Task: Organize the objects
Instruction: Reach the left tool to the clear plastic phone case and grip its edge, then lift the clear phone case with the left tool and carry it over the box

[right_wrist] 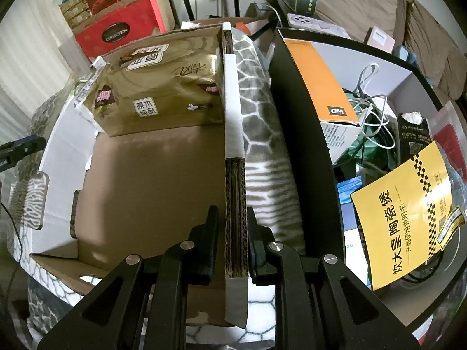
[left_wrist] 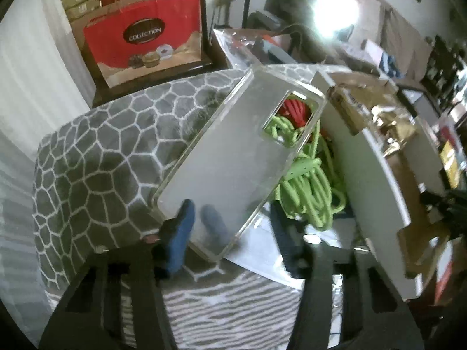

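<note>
Clear plastic, a phone case (left_wrist: 233, 157), sat between the left gripper's (left_wrist: 230, 233) blue pads (left_wrist: 181, 233), which looked to pinch only its lower end, above green cord (left_wrist: 309, 180) beside the cardboard box (right_wrist: 151, 192). So shallow a hold could let it swing or slip. The right gripper (right_wrist: 233, 245) was clamped on the box's wall; letting go might let it shift.

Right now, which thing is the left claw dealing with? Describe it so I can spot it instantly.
Find the grey cushion with the white cracked-web pattern, then the white cardboard box beside it. Leaning over the bright green coiled cable is a clear frosted plastic phone case, the only see-through, flat thing there, with a rectangular camera cut-out in one corner.
</note>
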